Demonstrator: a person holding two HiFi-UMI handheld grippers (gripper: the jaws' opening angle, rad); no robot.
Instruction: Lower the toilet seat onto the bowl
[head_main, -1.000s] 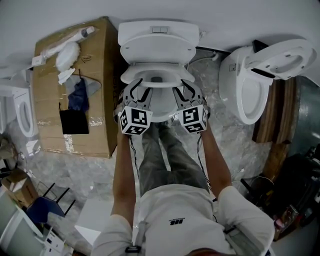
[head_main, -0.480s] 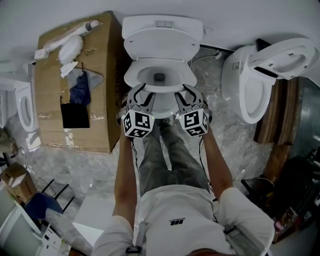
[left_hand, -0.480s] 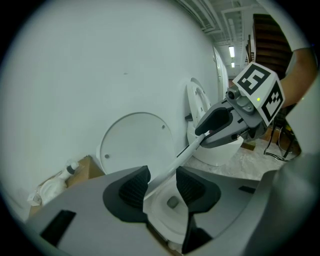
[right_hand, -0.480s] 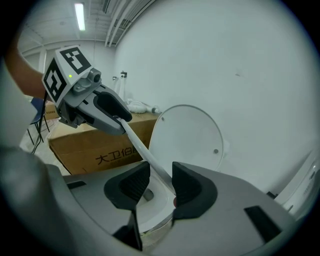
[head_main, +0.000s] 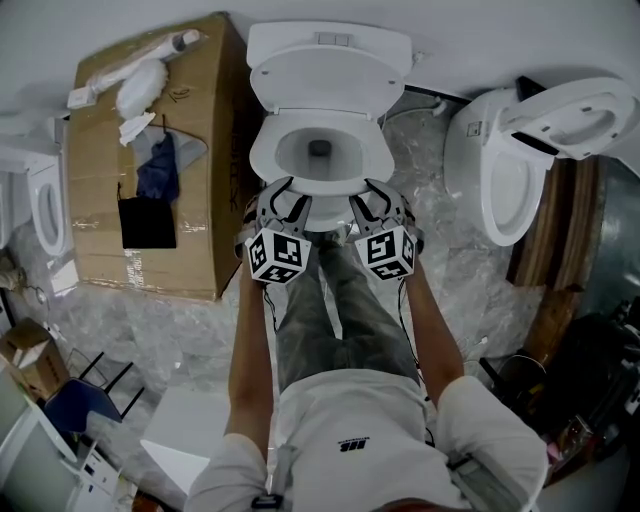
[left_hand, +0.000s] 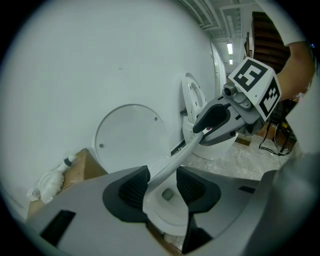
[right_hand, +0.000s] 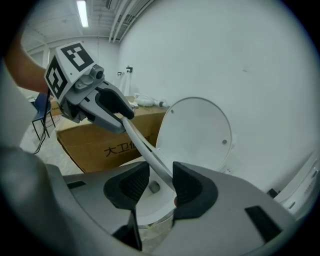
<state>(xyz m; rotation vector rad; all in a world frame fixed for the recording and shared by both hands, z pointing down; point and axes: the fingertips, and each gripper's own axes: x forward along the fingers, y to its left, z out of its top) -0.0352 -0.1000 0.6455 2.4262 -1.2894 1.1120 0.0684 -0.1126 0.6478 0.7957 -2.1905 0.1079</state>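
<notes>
A white toilet stands against the wall, its lid (head_main: 325, 85) upright against the tank. The toilet seat (head_main: 262, 155) is tilted low over the bowl (head_main: 300, 160). Both grippers hold its front rim. My left gripper (head_main: 285, 190) is shut on the rim left of centre; its jaws have just been opening slightly, with the rim (left_hand: 170, 162) still between the pads. My right gripper (head_main: 378, 190) is shut on the rim (right_hand: 145, 147) right of centre. In each gripper view the thin rim runs from my own jaws across to the other gripper.
A large cardboard box (head_main: 150, 160) with clutter on top stands left of the toilet. A second toilet (head_main: 510, 165) with its seat raised stands to the right, and wooden boards (head_main: 560, 260) lie beyond it. The person's legs are directly in front of the bowl.
Both grippers have come down and back toward the person with the seat's front rim. The seat has swung away from the lid, and more of the bowl now shows.
</notes>
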